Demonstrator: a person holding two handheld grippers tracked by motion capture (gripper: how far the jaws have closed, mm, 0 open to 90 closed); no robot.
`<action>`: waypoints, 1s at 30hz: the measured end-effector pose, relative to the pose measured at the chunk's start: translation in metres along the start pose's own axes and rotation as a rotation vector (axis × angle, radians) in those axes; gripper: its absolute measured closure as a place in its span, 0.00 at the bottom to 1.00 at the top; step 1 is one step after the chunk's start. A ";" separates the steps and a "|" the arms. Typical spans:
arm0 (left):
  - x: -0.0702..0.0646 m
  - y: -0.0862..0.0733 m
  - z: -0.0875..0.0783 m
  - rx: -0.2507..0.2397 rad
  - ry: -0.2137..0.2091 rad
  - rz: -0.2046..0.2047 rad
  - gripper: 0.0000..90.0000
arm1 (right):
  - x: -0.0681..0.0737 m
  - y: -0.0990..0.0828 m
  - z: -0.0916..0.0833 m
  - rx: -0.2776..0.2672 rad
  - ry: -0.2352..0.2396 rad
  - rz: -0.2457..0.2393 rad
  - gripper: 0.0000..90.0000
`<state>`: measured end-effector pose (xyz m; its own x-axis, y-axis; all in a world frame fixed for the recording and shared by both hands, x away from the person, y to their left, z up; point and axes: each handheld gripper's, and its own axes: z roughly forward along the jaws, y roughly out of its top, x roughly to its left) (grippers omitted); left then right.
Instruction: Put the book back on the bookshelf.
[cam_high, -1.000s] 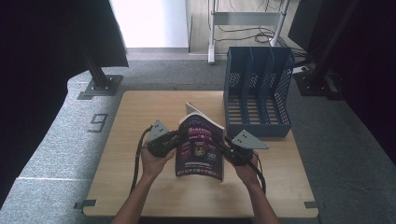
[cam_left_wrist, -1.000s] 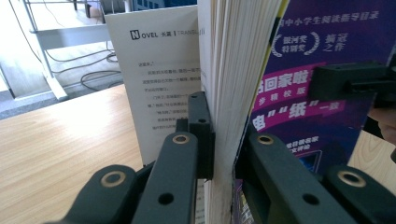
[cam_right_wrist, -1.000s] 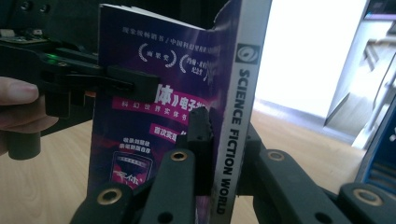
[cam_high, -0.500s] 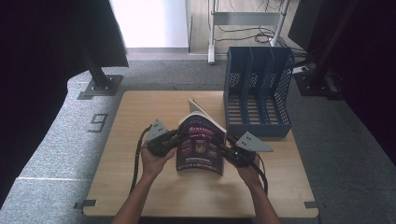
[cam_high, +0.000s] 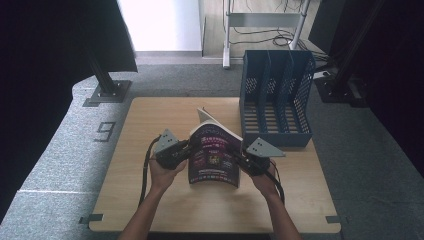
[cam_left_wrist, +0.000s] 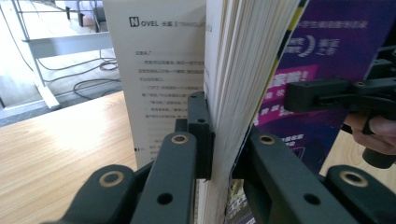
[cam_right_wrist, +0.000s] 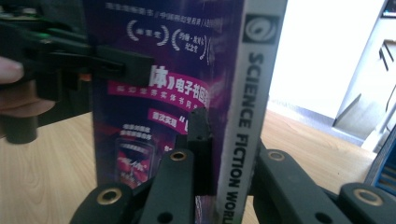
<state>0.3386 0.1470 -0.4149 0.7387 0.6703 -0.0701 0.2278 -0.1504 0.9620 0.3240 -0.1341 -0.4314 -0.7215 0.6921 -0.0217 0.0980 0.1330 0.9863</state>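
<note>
Magazine held upright above the desk, nearest the person, pinched from both sides. Left gripper clamped on the fore-edge pages; right gripper clamped on the spine. Likely light, floppy, glossy cover (may slip; one loose leaf already fans out). Spine is the stiffest hold, I judge. Beyond, blue file rack stands at the desk's far right.

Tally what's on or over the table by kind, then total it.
Magazine: 1
File rack: 1
Hand-held gripper: 2, left and right, both clamped on the magazine
Total: 4
</note>
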 end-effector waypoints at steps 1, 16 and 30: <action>0.001 -0.001 0.000 -0.004 0.011 0.014 0.88 | 0.001 -0.001 -0.002 -0.004 0.001 -0.004 0.90; 0.013 0.001 0.012 0.027 0.114 0.022 0.26 | 0.007 -0.006 -0.013 -0.043 0.050 -0.040 0.90; 0.017 0.015 0.027 0.040 0.026 0.044 0.16 | 0.004 -0.005 -0.014 -0.034 0.084 -0.046 0.89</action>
<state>0.3715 0.1367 -0.4085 0.7317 0.6813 -0.0206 0.2209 -0.2084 0.9528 0.3114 -0.1416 -0.4341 -0.7800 0.6235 -0.0545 0.0415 0.1384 0.9895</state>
